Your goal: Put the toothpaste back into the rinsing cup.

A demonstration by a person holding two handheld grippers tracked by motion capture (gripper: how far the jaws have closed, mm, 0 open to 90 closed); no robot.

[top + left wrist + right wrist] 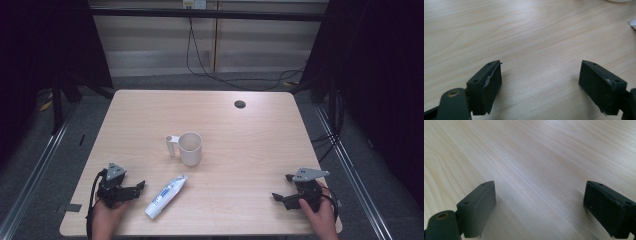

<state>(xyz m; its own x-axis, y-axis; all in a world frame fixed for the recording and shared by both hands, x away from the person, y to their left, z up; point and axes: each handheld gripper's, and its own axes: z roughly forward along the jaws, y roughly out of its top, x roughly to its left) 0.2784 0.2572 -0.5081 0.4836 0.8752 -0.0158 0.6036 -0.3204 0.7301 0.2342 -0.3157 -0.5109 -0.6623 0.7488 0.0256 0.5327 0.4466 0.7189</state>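
Light beige wooden table (240, 150) with pale streaky grain and one dark round hole (240, 104) near the far edge. White plastic mug (190, 148), plain, with a white handle. White squeeze tube (165, 196) with blue print and a small red mark along its middle. Black left gripper (134, 187) and black right gripper (283, 188), each topped by a grey three-cornered plate; black cables. Grey floor.

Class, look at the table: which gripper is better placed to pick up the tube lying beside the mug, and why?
The left gripper. Its open fingers point at the tube right beside it, while the right gripper, also open, sits far across the table.
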